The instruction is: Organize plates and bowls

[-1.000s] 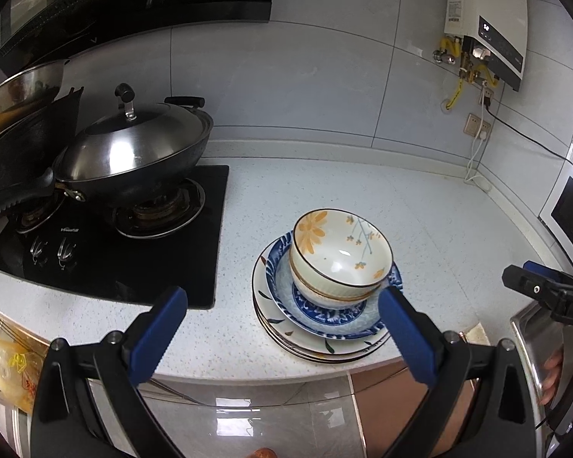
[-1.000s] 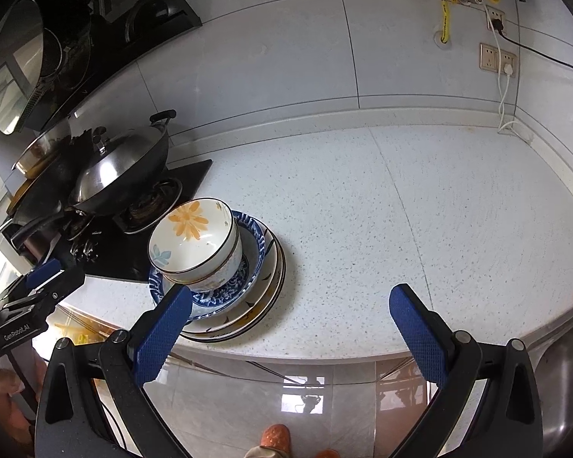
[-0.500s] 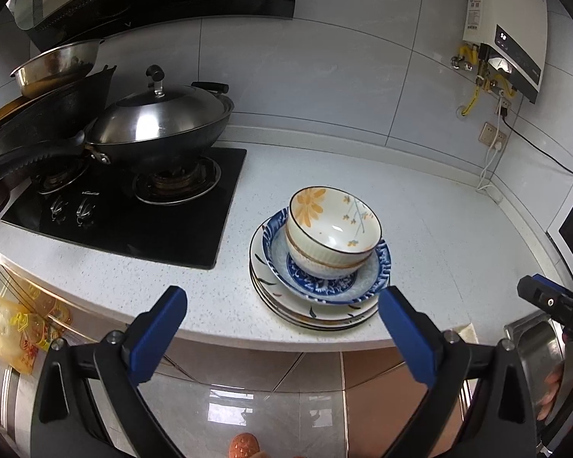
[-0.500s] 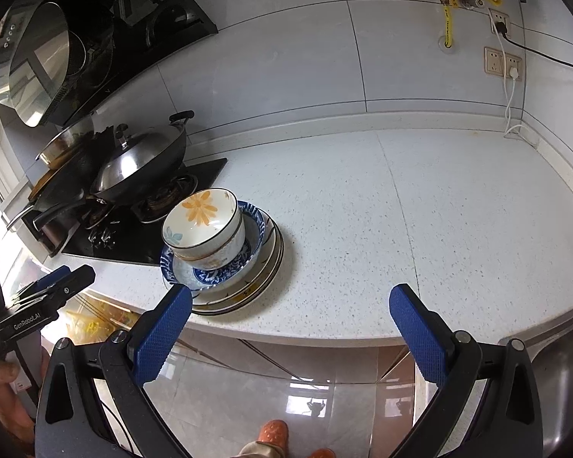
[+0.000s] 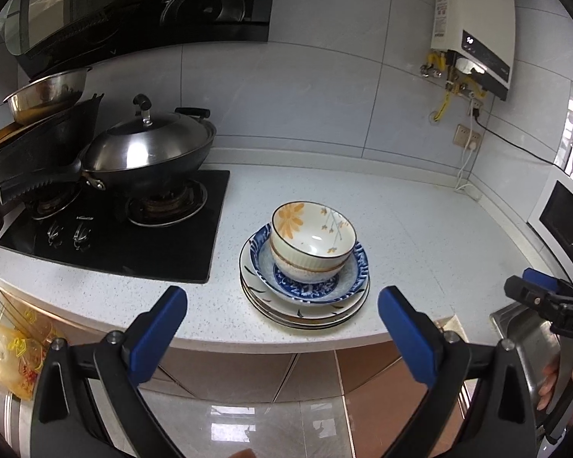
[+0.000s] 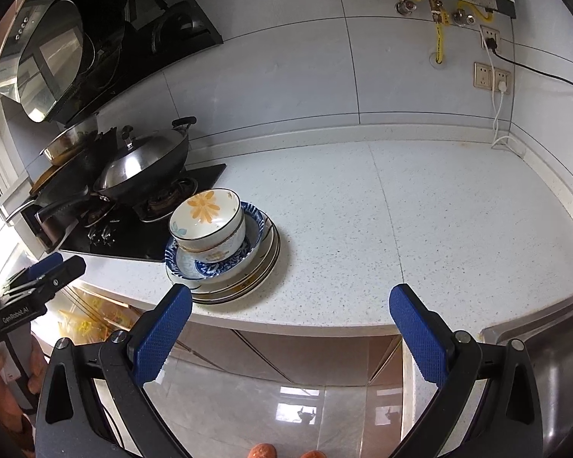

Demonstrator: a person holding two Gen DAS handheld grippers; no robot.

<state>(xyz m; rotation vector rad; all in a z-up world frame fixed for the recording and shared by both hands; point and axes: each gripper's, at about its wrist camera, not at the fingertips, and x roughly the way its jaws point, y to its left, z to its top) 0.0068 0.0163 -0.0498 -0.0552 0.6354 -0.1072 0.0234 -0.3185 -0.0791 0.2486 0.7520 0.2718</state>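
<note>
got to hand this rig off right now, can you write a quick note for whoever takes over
Left gripper: open, empty, held off the counter's front edge, facing the stack.
Right gripper: open, empty, also in front of the counter, the stack ahead to its left.
Dishes: one stack near the front edge of the white counter, right of the stove. Two nested flower bowls sit in a blue patterned dish, on a few white plates.
Done: everything in view is in that single pile.
Left: unclear whether the stack must move or be sorted; nothing is gripped now.
</note>
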